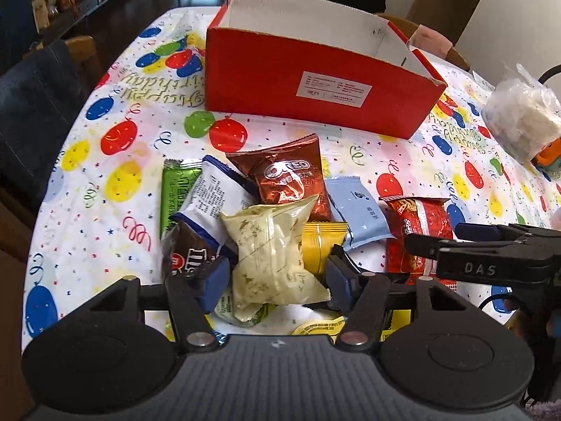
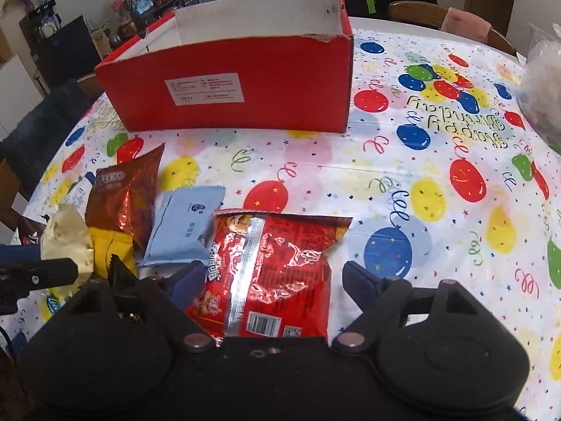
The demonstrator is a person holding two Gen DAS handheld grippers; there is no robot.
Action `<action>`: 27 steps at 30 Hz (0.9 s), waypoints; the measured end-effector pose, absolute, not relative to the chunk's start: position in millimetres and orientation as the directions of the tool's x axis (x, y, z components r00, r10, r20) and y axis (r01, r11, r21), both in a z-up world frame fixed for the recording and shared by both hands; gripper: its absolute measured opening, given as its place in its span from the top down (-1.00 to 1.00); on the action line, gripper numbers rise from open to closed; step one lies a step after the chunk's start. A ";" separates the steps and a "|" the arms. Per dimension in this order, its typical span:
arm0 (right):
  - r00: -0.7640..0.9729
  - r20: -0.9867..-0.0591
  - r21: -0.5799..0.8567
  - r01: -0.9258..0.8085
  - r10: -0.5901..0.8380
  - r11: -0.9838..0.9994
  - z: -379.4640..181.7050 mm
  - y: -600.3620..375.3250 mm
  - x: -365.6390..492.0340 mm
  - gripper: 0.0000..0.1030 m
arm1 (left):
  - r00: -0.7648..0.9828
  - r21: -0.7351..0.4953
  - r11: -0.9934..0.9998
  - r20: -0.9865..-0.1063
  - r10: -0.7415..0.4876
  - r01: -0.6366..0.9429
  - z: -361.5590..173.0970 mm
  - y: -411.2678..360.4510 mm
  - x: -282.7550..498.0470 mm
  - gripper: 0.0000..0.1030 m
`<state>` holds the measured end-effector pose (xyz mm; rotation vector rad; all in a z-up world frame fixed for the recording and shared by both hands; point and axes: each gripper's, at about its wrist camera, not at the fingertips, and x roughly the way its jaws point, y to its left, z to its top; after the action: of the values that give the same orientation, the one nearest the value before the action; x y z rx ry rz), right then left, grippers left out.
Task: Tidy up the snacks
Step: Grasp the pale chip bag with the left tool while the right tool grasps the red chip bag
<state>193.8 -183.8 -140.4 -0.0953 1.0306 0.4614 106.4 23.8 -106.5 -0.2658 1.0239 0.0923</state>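
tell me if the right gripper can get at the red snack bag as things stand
Probably yes: the red snack bag lies flat between the right gripper's open fingers, nothing on top of it. The blue packet beside it is near the left finger.

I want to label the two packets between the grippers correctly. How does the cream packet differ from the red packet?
The cream packet is pale with gold specks; the red packet is glossy red with a silver seam. The cream packet lies on a heap of snacks; the red packet lies flat on the tablecloth. Both are sealed, crinkled bags.
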 end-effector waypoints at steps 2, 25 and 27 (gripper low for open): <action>0.414 -0.851 0.144 -0.407 0.323 0.902 -143.9 -183.2 195.2 -0.66 | 0.508 -0.185 0.960 -0.860 -0.055 -0.209 -110.2 25.9 110.5 -0.06; 0.399 -0.850 0.188 -0.381 0.345 0.905 -144.4 -187.8 195.6 -0.37 | 0.496 -0.219 0.948 -0.865 -0.080 -0.230 -117.5 29.8 115.5 0.41; 0.407 -0.845 0.191 -0.377 0.347 0.906 -140.6 -190.3 193.7 -0.37 | 0.501 -0.220 0.948 -0.862 -0.079 -0.230 -114.9 30.2 113.7 0.41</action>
<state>193.7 -190.3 -140.6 -0.0316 1.0574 0.4569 113.7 30.2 -114.9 -0.3260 1.0472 0.0933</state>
